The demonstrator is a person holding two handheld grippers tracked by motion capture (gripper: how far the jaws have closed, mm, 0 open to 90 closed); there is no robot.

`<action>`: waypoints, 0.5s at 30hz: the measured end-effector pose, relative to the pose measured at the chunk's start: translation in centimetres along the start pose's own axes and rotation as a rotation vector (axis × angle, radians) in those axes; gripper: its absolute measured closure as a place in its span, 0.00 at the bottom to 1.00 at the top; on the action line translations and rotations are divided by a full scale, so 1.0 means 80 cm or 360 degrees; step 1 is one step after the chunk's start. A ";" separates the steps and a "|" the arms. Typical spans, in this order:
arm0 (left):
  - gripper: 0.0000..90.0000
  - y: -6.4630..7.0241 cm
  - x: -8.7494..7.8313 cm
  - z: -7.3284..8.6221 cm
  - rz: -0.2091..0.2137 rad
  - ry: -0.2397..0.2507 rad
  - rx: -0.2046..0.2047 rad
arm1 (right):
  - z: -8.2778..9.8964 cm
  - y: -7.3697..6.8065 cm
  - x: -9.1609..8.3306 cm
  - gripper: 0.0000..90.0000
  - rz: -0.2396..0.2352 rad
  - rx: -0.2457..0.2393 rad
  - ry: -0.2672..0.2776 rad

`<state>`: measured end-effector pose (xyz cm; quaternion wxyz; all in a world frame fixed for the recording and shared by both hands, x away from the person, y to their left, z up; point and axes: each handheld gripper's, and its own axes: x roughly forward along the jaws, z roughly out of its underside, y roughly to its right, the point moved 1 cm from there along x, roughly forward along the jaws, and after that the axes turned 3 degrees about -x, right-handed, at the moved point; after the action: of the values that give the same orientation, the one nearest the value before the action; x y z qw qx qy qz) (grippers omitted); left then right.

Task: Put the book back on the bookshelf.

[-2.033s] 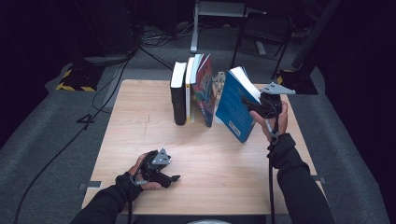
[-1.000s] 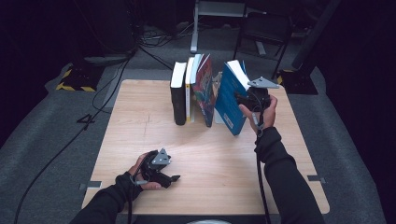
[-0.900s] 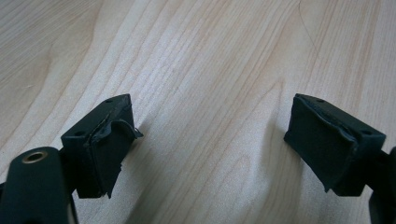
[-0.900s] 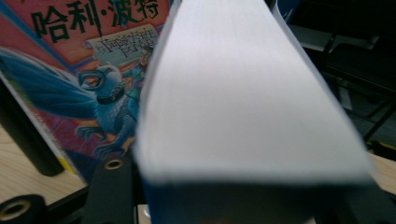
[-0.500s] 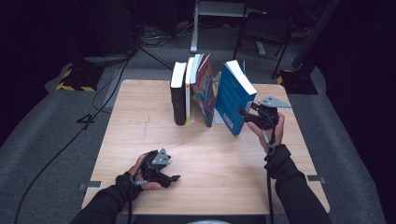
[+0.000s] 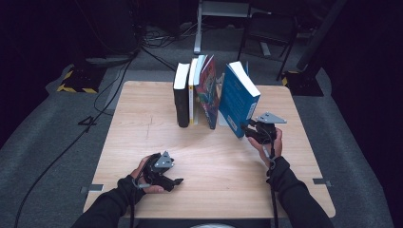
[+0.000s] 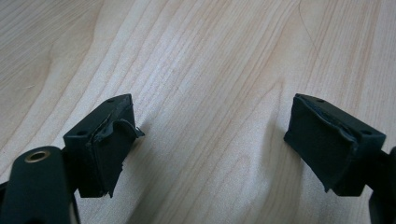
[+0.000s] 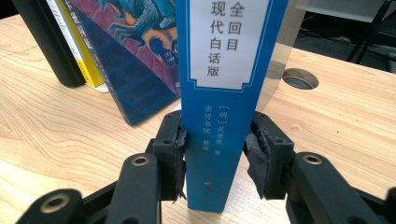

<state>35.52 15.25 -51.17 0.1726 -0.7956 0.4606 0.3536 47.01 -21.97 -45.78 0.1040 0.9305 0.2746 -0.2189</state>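
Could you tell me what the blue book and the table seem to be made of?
Blue book: apparently paper with a smooth printed cover; white label and printed characters on the spine. Table: light wood or wood-look laminate, matte; grain lines show, though which it is cannot be told.

Left gripper (image 6: 172, 180) lies low near the table's front edge, jaws wide apart with nothing between. Right gripper (image 6: 248, 129), forearm extended, jaws just closing, pads pressed against something's sides.

Thick blue book (image 6: 238, 99), upright, rightmost.
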 end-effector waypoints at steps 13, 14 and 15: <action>0.17 0.000 0.000 0.000 0.0007 -0.0001 -0.0002 | -0.012 -0.019 0.024 0.68 0.0178 0.0122 0.0017; 0.17 0.000 0.000 0.000 0.0007 -0.0001 -0.0002 | -0.013 -0.019 0.026 0.68 0.0193 0.0139 0.0019; 0.17 0.000 0.000 0.000 0.0007 -0.0001 -0.0002 | -0.014 -0.020 0.028 0.68 0.0207 0.0152 0.0017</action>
<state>35.57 15.22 -51.17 0.1714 -0.7946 0.4620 0.3546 48.18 -19.26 -45.94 0.0721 0.9514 0.2034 -0.2196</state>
